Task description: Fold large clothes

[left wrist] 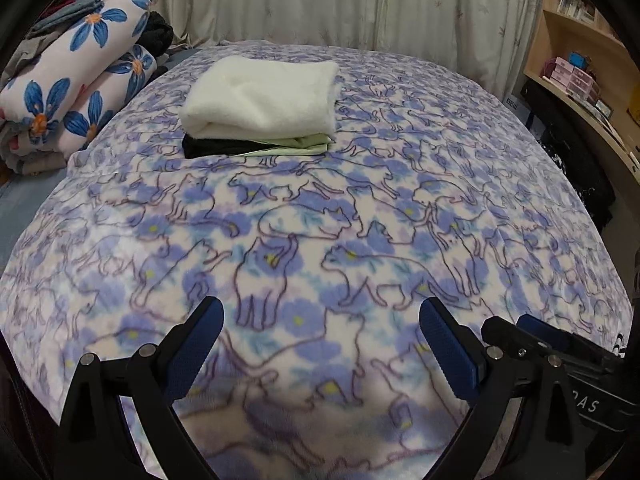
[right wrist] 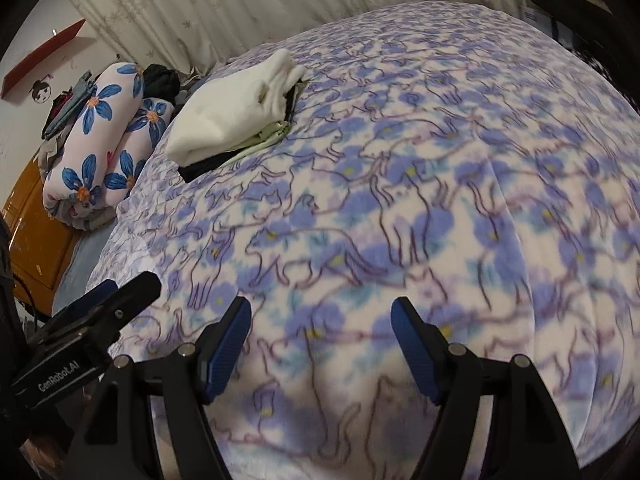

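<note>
Both grippers sit side by side at the near edge of the bed, pointing down and forward. My left gripper has its jaws wide apart with nothing between them, only the blanket under it. My right gripper is also apart, a bit narrower, empty too; in the left view I see it just beside my left one, to its right. The blanket, purple with cat outlines, is spread flat over the whole bed and runs from right under the fingers away to the curtain. It looks like the large item to fold, but I can't be sure. Its near edge lies below and behind both tips, out of clear view, so I can't tell which corner is closer to which hand. The long axis seems to run away from me, toward the curtain. Both hands look about equally near to it, so I judge the next move as a two-handed grab along the near hem, each gripper going out to its own side. Further out, left of centre, sits a folded stack: white fleece on top, pale green and black pieces under it, resting on the blanket, well apart from both grippers. Far left, off the blanket, is a rolled floral quilt with dark clothes piled behind. Shelves stand far right.
</note>
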The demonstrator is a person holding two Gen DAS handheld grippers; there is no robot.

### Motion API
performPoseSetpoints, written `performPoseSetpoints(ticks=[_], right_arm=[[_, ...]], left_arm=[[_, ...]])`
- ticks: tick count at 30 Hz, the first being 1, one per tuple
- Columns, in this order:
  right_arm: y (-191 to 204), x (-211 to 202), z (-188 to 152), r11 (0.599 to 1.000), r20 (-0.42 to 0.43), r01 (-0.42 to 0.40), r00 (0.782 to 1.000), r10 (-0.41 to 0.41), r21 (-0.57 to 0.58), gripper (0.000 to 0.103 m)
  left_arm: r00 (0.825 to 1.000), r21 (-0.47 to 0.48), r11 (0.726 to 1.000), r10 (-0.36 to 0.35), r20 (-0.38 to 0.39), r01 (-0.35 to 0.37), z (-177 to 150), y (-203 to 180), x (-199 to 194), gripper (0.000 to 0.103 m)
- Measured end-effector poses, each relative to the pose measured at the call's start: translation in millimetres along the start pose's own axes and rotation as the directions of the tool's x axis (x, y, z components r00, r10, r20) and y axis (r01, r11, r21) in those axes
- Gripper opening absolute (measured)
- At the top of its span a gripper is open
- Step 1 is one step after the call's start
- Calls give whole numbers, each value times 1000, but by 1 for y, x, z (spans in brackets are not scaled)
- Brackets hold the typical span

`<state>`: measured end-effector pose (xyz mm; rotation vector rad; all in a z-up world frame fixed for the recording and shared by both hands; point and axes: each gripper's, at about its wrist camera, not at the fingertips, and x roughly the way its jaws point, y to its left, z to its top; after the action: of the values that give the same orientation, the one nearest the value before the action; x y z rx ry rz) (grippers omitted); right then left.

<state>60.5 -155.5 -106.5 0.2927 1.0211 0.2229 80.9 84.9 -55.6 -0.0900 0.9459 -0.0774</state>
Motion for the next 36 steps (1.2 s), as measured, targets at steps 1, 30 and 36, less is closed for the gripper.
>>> performPoseSetpoints(ticks=[1, 30, 36], right_arm=[[-1, -4, -3, 1000, 3, 3, 1000, -3, 3, 73], [29, -60, 0, 993, 135, 59, 990, -45, -99, 73], [32, -62, 0, 992, 145, 62, 988, -45, -111, 73]], left_arm=[[1000, -2, 1000, -1, 1, 1, -3, -1, -4, 98], [999, -9, 1000, 25, 34, -24, -7, -10, -43, 98], [999, -10, 1000, 30, 35, -29, -6, -10, -46, 98]])
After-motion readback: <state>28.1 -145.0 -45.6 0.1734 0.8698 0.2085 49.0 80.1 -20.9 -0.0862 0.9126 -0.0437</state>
